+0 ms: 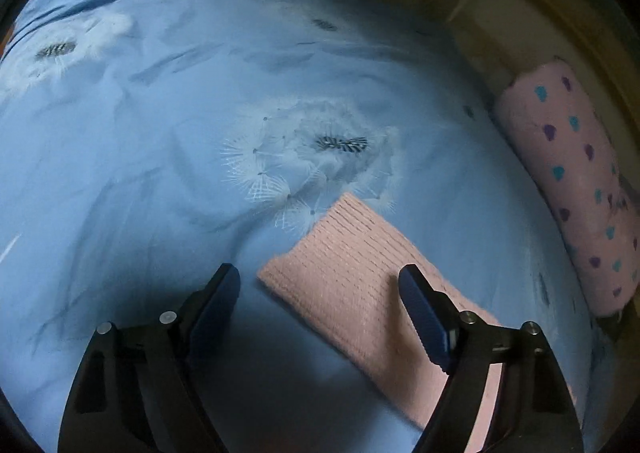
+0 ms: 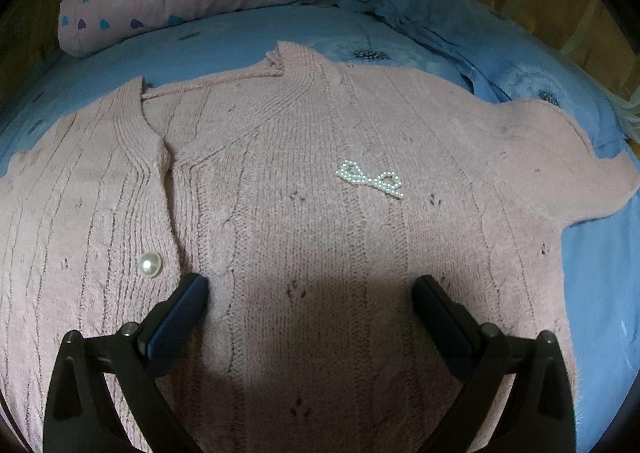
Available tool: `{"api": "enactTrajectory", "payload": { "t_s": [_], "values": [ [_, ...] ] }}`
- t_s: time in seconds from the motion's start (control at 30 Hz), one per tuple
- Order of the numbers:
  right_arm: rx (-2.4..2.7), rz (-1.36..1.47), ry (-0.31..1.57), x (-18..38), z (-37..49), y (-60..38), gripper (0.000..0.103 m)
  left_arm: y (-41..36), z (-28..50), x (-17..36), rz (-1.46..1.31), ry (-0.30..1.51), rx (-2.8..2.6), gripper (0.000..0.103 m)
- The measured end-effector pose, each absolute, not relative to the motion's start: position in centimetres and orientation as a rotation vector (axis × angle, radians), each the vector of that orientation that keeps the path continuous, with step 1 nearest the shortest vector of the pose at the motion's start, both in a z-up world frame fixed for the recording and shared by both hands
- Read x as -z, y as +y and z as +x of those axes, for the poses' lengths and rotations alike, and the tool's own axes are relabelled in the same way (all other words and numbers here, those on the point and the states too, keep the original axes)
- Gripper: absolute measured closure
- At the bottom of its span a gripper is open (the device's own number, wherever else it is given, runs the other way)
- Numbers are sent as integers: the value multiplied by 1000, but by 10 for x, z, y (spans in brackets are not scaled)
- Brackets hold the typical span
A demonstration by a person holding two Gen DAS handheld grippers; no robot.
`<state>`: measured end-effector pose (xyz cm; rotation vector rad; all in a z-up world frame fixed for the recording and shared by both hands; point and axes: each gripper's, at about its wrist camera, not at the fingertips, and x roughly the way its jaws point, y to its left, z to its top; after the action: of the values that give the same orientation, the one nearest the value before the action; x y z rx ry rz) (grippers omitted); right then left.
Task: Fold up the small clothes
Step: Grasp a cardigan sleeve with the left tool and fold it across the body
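Bed (image 1: pixel 160 113): blue cotton, dandelion print, being used as the folding surface.
Cardigan (image 2: pixel 300 213): pink cable knit, being kept flat, front up, under the right gripper (image 2: pixel 310 293), jaws wide, nothing held.
Sleeve (image 1: pixel 360 273): ribbed cuff being lined up between the left gripper (image 1: pixel 320 293)'s half-open jaws, not pinched; best taken by its edge.
Button (image 2: pixel 151 264): pearl, round.

Pink knit cardigan (image 2: pixel 280 213) spread flat, buttoned, pearl bow
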<state>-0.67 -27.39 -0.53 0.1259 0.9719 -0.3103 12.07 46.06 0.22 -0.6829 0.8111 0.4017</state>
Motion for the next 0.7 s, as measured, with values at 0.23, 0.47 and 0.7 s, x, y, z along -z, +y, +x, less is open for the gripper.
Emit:
{"api": "enactTrajectory", "payload": {
  "t_s": [0.23,0.47,0.7],
  "values": [
    [319,105,983,6,-3,-273,0,396,140,-35,-391,805,-379,103],
    [302,126,976,7,-4,-276,0,258,131,-111,-289,664,-67,103],
    [189,99,969,0,-10,-283,3,119,105,-167,-319,566,280,103]
  ]
}}
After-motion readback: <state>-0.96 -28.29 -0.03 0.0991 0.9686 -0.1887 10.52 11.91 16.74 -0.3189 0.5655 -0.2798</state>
